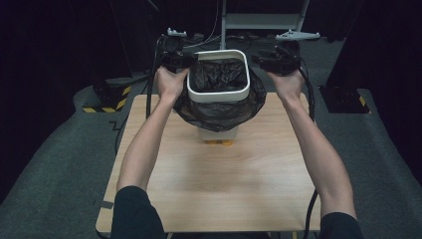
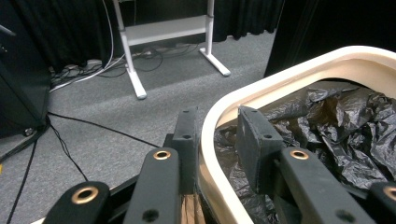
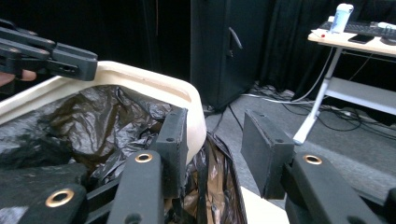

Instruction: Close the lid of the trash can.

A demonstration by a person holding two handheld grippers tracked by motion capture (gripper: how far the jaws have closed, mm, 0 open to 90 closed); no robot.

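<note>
1. White plastic ring frame (image 1: 219,93), rounded-square in shape, sits at the mouth of a crumpled black plastic bin bag (image 1: 219,74), over the far middle of the table.
2. Black bag plastic also bulges out below the frame (image 1: 199,112) and drapes over a white bin (image 1: 218,134) standing on the table.
3. Left gripper (image 2: 217,135) straddles the frame's rim: one jaw is outside it, the other inside against the bag; the jaws are only part closed around the rim, and I cannot tell whether the pads press on it.
4. Right gripper (image 3: 215,140) is at the frame's opposite side, its jaws spread; one is inside the rim over the bag, the other hangs clear in open air.
5. Light wooden table (image 1: 214,189) carries the bin, with grey carpet floor (image 1: 50,164) around it and a white metal stand (image 2: 163,32) beyond.
</note>
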